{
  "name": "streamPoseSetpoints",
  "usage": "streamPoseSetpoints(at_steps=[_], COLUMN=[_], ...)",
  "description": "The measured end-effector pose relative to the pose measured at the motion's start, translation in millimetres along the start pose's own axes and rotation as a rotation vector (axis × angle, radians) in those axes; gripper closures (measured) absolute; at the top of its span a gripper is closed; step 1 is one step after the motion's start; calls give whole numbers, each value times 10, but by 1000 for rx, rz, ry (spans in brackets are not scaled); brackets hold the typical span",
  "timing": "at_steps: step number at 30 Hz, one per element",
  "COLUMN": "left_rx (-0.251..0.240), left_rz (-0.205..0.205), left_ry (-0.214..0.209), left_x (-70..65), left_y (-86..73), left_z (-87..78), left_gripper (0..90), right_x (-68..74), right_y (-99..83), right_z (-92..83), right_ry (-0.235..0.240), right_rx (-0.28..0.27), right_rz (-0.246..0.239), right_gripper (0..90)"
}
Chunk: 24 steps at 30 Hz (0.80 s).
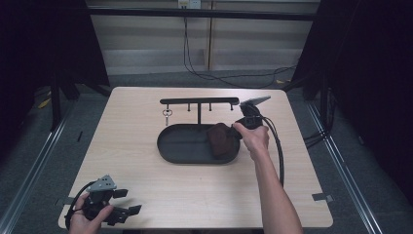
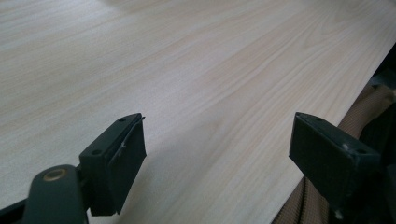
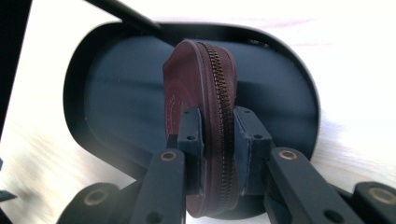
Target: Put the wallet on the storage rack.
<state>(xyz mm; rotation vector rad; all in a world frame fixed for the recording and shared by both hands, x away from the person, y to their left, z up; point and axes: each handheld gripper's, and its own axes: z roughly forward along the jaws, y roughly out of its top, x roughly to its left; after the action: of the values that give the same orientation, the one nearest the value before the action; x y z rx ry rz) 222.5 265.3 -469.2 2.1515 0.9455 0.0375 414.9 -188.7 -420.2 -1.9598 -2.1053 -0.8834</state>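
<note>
Right gripper [image 3: 218,140] clamps a brown zippered pouch [image 3: 205,107] over the black oval tray [image 3: 107,93] at mid-table.

Seen from the high view, the person's right hand [image 1: 253,137] holds its gripper at the tray's right end, the pouch [image 1: 220,139] pinched edge-on between the two jaws, zipper facing the gripper's camera; whether the pouch touches the tray floor cannot be told. The tray [image 1: 185,151] forms the base of a black stand whose crossbar [image 1: 198,101] runs along the far side, a small key [image 1: 167,115] hanging from a peg near its left end. At the near left corner of the wooden table [image 1: 146,185], the left gripper [image 1: 122,202] sits in the person's left hand [image 1: 85,222], its jaws spread wide above bare tabletop [image 2: 196,70], gripping nothing.
</note>
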Motion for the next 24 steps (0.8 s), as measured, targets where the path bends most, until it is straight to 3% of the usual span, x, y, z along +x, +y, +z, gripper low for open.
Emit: streamPoseSetpoints(at_steps=[7,24], left_rx=[7,8], left_rz=[2,4], left_ry=[-1,-3], left_x=[1,1], left_y=[-3,-5], left_z=[9,8], left_gripper=[183,183], right_x=[-62,-102], right_y=[-14,-16], right_z=[87,70], right_ry=[1,-95], right_rx=[-8,-15], right_rz=[7,-2], right_gripper=[729,586])
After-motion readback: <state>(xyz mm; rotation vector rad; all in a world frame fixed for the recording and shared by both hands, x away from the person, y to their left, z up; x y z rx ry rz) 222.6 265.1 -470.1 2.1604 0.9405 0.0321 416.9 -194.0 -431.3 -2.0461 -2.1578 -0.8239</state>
